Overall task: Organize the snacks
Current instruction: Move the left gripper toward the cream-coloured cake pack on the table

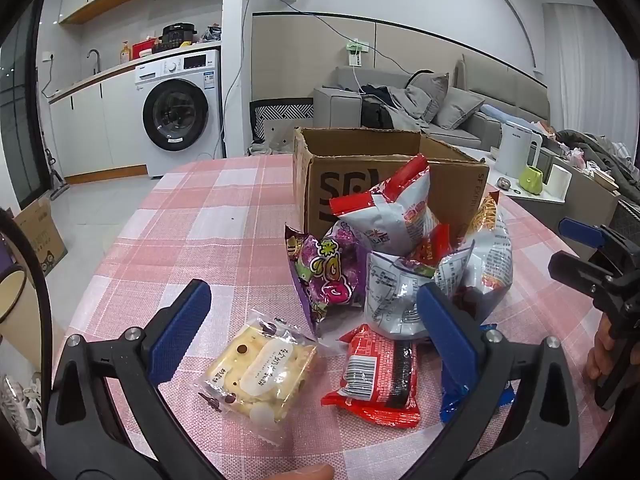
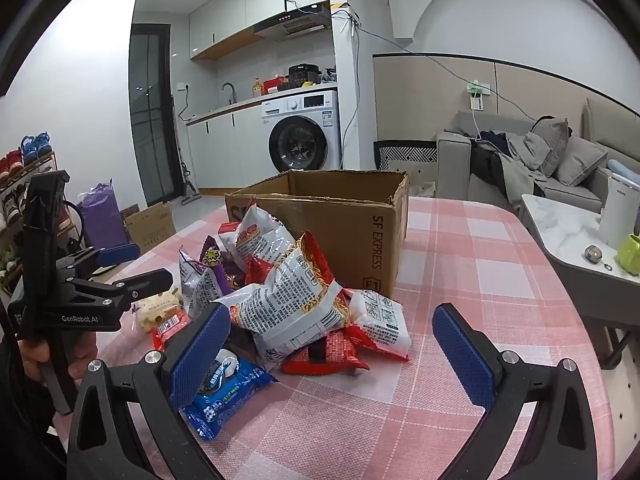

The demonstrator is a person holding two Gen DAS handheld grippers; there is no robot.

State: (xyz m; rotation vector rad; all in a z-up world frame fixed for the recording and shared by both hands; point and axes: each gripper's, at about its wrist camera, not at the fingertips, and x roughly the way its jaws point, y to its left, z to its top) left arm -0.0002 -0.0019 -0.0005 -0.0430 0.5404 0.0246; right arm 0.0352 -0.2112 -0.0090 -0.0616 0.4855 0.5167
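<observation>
Snack pile sitting on the table, both our grippers spread wide and holding nothing

Left wrist: left gripper (image 1: 314, 320) hovers over the pale biscuit pack (image 1: 260, 376). Right wrist: right gripper (image 2: 332, 344) faces the pile by the cardboard box (image 2: 348, 232), blue pack (image 2: 228, 392) under its left finger.

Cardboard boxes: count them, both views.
2. An open SF box stands on the table behind the snack pile; another box sits on the floor near the purple bag. Others may be hidden.

Glossy, crinkled plastic snack packets (image 1: 400, 264); matt brown corrugated cardboard box (image 2: 344, 224); woven-looking pink checked tablecloth (image 1: 192, 224).
</observation>
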